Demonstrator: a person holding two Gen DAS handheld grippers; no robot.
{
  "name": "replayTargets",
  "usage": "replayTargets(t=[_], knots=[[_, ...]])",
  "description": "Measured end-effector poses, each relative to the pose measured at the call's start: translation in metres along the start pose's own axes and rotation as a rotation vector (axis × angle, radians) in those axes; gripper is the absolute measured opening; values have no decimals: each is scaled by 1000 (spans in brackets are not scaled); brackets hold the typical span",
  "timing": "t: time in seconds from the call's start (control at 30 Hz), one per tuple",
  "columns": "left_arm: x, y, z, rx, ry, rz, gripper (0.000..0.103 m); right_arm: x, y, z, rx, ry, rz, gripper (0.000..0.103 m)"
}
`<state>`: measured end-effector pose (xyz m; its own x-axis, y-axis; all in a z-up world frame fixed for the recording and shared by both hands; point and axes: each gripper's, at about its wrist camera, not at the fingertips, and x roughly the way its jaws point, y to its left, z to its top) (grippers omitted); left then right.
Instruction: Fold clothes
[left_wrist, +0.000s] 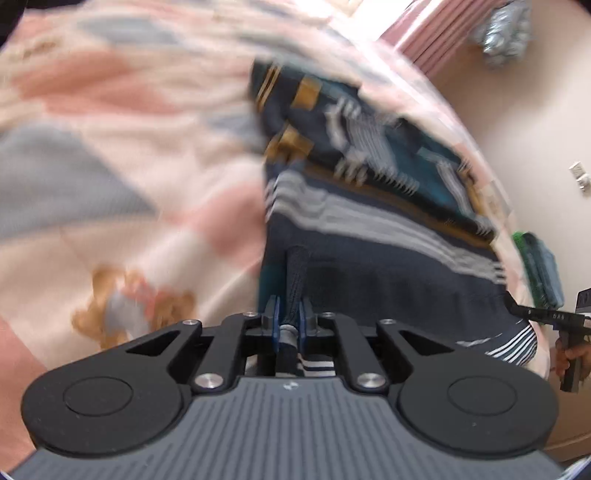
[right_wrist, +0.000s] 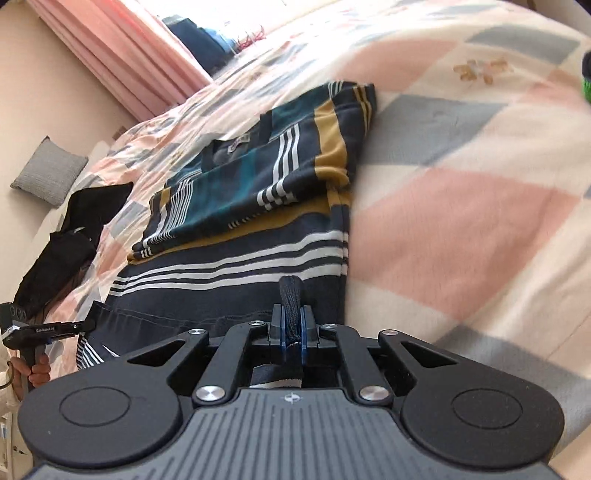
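Grippers both clamped tight: the left gripper (left_wrist: 288, 321) pinches a dark fold of the striped shirt (left_wrist: 369, 221), and the right gripper (right_wrist: 292, 326) pinches the same hem. Shirt lies half-folded on the patchwork bed cover (right_wrist: 461, 206), sleeves tucked in.

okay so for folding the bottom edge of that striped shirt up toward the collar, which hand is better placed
Neither clearly: the left hand-held gripper and right hand-held gripper are each shut on the hem of the striped shirt, one near each side edge. Lifting both together looks best.
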<state>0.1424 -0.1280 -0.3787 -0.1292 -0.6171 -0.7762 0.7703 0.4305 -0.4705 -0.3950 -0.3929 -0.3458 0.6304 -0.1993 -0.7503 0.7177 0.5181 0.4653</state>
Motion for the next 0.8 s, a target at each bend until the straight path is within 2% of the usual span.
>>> replayTargets(t=[0.07,0.17,0.23,0.27,0.37,0.47,0.53,0.6,0.73,0.8], knots=[[-6,-5,3,23,-2,19,10,14,0,-7,-10,72,-63,7],[-21,-11,7,47,-11,58,15,16,9,-1,-20,85,-124,12],[-35,-16,12,61,-48,58,15,10,19,3,-44,76,-181,32],[-41,-21,13,80,-76,59,15,6,26,3,-66,54,-209,34],[-39,-43,15,176,-101,44,15,-11,48,-1,-152,-64,-273,34],[-18,-68,10,335,-64,75,15,-14,67,-13,-249,-115,-254,34],[-4,-77,3,433,-39,107,16,-3,71,-22,-302,-82,-237,31],[15,-74,-5,513,8,186,17,8,71,-31,-341,-50,-228,31],[13,-58,-5,497,28,187,12,26,57,-40,-372,2,-296,32],[-2,-62,-6,535,20,235,12,24,54,-39,-386,-2,-353,35]])
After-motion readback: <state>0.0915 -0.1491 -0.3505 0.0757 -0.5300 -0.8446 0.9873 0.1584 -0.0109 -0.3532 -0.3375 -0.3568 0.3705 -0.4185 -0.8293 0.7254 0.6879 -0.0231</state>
